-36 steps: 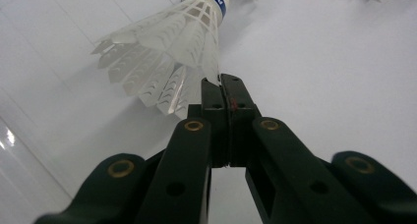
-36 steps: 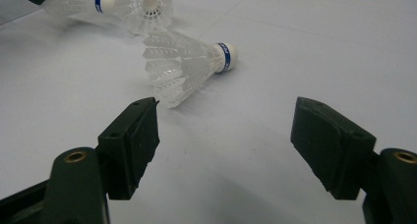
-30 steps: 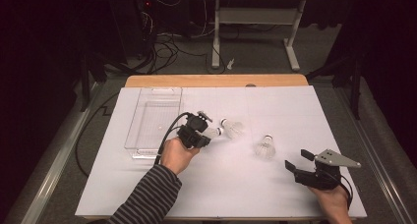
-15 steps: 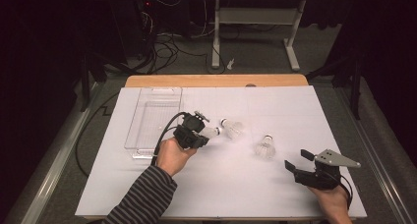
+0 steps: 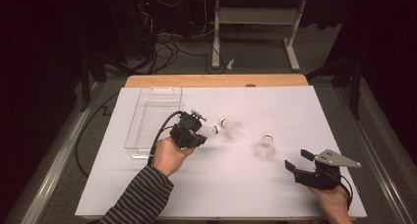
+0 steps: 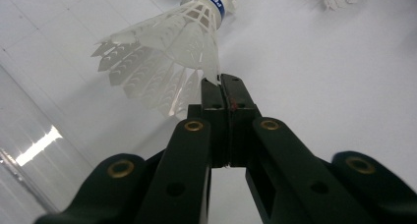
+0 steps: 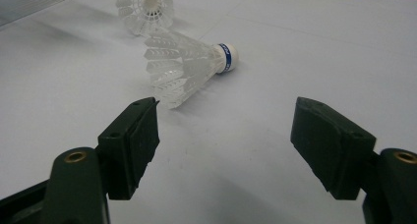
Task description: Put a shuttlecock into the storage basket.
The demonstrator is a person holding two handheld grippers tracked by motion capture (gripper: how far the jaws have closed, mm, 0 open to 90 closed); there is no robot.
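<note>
High view: white sheet over wooden table

Bare table between both hands; shuttlecocks and clear tray crowd the left.

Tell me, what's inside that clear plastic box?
Nothing shows inside the clear plastic box; the white table cover shows through it. The left hand-held gripper's cable crosses its near corner.
</note>
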